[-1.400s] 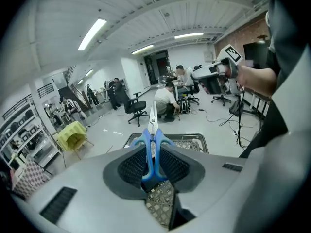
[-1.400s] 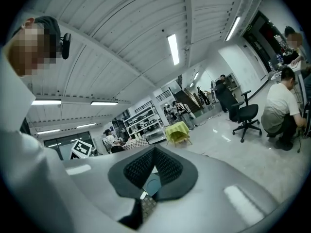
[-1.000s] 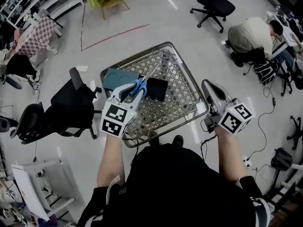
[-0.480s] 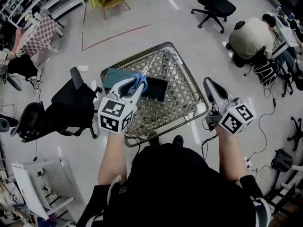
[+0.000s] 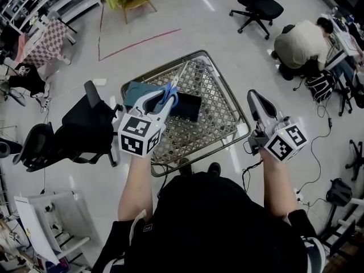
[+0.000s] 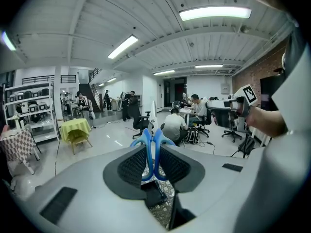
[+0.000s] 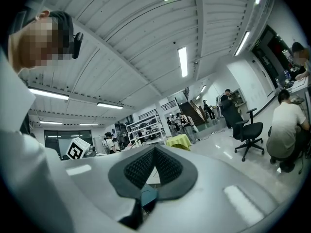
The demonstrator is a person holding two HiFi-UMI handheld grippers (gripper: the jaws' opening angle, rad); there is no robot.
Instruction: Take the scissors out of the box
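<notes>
Our left gripper [image 5: 162, 102] had its fingers [image 6: 130, 165] pinched on the blue scissors [image 5: 169, 91], up over the black box [image 5: 192, 108] in the wire basket [image 5: 242, 131]. The blades pointed to 1 o'clock. The right gripper [image 5: 255, 98] sat at 3 o'clock, pressed together on nothing. (Only the left gripper view showed the squeezed handles.)

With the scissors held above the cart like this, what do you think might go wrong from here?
1. The left hand-held gripper clamps the scissors only by their blue handle loops, so they may pivot or slip and fall into the wire cart near the black box.
2. The blades point out over the cart, so a low swing might catch the mesh.
</notes>
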